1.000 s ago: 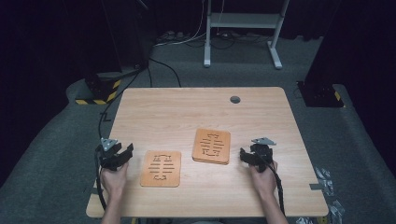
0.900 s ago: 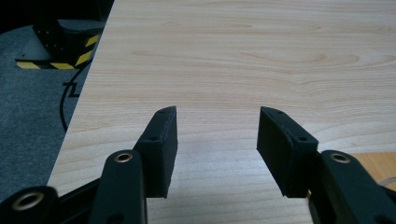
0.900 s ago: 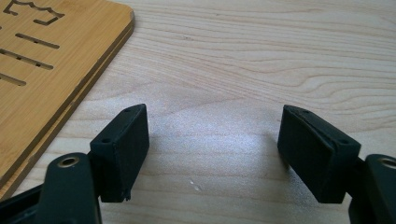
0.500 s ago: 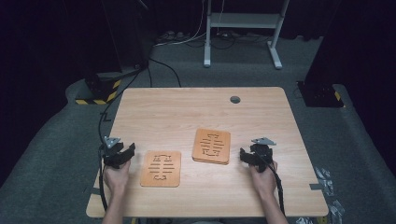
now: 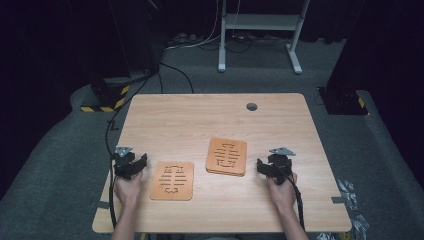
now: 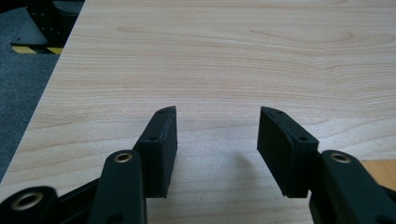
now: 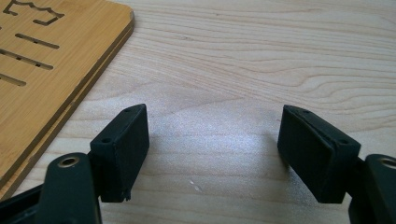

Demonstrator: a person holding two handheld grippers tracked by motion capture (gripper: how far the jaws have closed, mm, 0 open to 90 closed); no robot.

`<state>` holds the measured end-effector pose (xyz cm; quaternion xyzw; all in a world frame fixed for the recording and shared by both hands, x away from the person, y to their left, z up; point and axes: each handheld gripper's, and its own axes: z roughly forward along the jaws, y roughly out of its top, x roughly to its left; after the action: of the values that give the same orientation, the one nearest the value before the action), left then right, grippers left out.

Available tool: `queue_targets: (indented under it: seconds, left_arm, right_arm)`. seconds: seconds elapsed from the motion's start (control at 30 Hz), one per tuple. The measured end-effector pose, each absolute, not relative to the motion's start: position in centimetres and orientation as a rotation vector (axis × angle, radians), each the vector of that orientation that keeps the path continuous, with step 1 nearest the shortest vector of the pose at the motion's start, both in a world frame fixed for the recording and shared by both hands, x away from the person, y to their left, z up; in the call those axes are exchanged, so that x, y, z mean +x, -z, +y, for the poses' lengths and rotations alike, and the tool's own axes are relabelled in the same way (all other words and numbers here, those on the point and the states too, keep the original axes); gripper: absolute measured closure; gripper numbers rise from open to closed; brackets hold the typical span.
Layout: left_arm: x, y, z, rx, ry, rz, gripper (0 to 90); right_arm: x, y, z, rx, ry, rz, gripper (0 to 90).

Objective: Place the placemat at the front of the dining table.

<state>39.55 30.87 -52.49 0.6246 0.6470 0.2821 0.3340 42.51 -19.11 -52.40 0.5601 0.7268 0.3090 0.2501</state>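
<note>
A light wooden table (image 5: 200, 120) stands on grey carpet, and two orange-brown wooden boards with cut-out slots lie flat on its near half. The left board (image 5: 173, 180) lies alone, close to the near edge of the table. The right board (image 5: 227, 156) sits a little farther from that edge and well apart from the left board; in the right gripper view (image 7: 42, 70) its edge shows two layers, so it appears to be two boards stacked. A small round dark hole (image 5: 251, 106) sits in the table top toward the far edge.

The left gripper (image 5: 141, 159) is held just left of the left board, near the table's left edge. Its jaws are spread wide with nothing between them, and in the left gripper view (image 6: 217, 144) they hang over bare table; a sliver of the left board shows at the lower right corner (image 6: 380, 170).

The right gripper (image 5: 261, 165) is held just right of the right board. Its jaws are also spread wide and empty, over bare wood in the right gripper view (image 7: 212, 149), with the board's corner just beside the left jaw but not touching it.

Beyond the table's far edge are a black-and-yellow striped base (image 5: 107, 97) and a white metal frame (image 5: 260, 22).
</note>
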Motion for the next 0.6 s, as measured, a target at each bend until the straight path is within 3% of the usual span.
queue_targets:
  seconds: [0.3, 0.4, 0.6]
  left_arm:
    - [39.84, 52.76, 30.91, 1.649, -0.740, 1.700, 47.1]
    - [40.11, 52.82, 30.37, 1.702, -0.753, 1.699, 41.2]
    - [40.22, 52.79, 30.11, 1.725, -0.773, 1.708, 38.8]
  right_arm:
    - [42.51, 52.40, -19.11, 1.526, -0.841, 1.979, 24.8]
    - [42.50, 52.40, -19.10, 1.526, -0.841, 1.978, 24.8]
    - [42.50, 52.41, -19.10, 1.527, -0.842, 1.977, 24.8]
